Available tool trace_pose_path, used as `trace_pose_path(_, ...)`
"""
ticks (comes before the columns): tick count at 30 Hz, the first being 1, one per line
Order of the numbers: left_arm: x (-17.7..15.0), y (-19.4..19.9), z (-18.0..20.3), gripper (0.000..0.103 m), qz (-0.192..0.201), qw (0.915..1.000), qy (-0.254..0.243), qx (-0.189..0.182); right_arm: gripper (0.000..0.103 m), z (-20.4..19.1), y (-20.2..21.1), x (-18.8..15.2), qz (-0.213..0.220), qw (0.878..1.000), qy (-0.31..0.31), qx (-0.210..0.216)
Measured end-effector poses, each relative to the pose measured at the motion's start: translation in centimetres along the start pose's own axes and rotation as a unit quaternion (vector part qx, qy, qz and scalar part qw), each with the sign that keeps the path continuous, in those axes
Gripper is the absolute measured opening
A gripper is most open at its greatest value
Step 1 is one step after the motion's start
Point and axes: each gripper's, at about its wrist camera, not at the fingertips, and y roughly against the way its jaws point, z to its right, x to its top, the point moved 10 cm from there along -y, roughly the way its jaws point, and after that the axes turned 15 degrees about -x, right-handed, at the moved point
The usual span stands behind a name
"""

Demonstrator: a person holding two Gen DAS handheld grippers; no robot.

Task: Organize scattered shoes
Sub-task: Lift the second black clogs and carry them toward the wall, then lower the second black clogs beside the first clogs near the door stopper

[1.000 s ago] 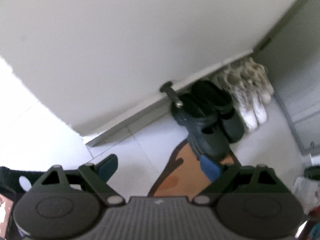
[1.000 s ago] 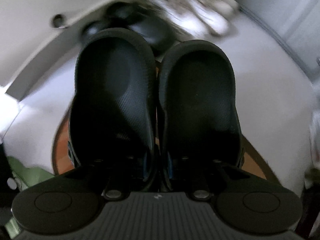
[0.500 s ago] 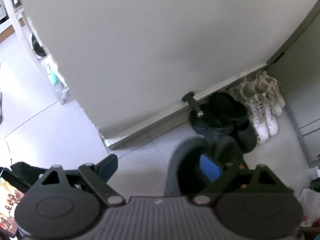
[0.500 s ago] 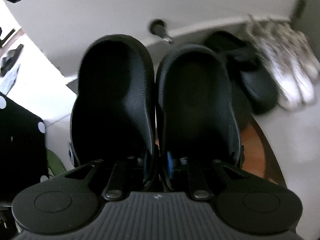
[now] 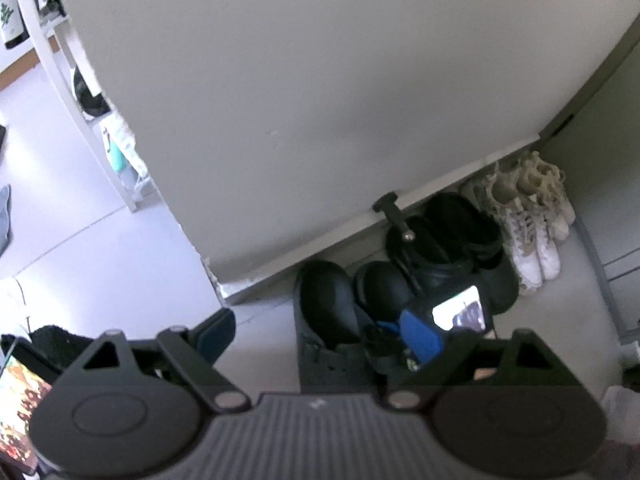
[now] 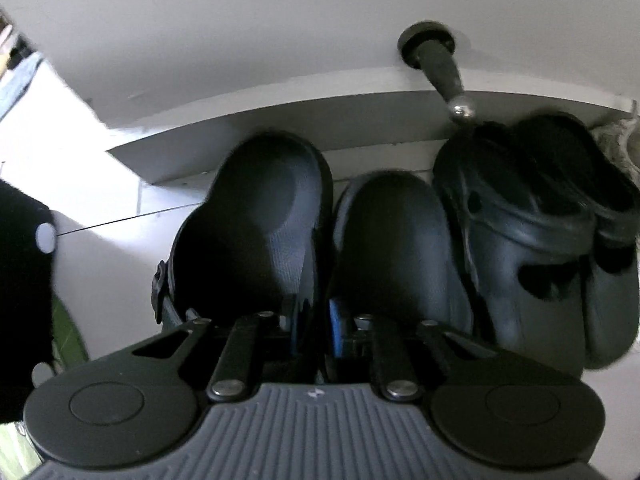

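The right tool [image 6: 314, 328] is clamped on the touching inner walls of a pair of dark clogs [image 6: 280, 224], its jaws having just closed further on them. The clogs sit toes toward the baseboard [image 6: 280, 120], just left of a second dark pair [image 6: 532, 232] (under a doorstop [image 6: 440, 68]). The left tool [image 5: 316, 332] hangs with jaws wide apart, empty, above the floor [image 5: 100, 248]. White sneakers [image 5: 528, 232] stand farthest right.

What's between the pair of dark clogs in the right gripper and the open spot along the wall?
Nothing visible. The right gripper holds the clogs facing the wall, bare floor ahead; another dark pair sits alongside.
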Motion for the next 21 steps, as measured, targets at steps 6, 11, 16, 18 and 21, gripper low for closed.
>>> trace_pose_path(6, 0.3, -0.2, 0.4, 0.091, 0.002, 1.0000, 0.003, -0.002, 0.000, -1.0, 1.0, 1.7, 0.027, 0.999, 0.043, 0.018)
trace_pose_path(11, 0.4, -0.3, 0.8, 0.091, 0.000, 0.9999, 0.010, -0.004, 0.007, -0.5, 3.3, 1.9, 0.042, 0.998, -0.017, 0.050)
trace_pose_path(16, 0.7, -0.3, 0.2, 0.091, 0.007, 0.9997, 0.023, 0.003, 0.076, 2.6, 5.8, -1.6, 0.056, 0.991, -0.113, 0.042)
trace_pose_path(18, 0.8, -0.3, 0.2, 0.091, 0.009, 0.9995, 0.030, 0.001, 0.077, 3.0, 6.4, -2.4, 0.065, 0.989, -0.125, 0.034)
trace_pose_path(21, 0.8, -0.5, 0.5, 0.091, 0.009, 0.9995, 0.030, 0.001, 0.076, 4.0, 6.3, -2.6, 0.073, 0.985, -0.158, 0.018)
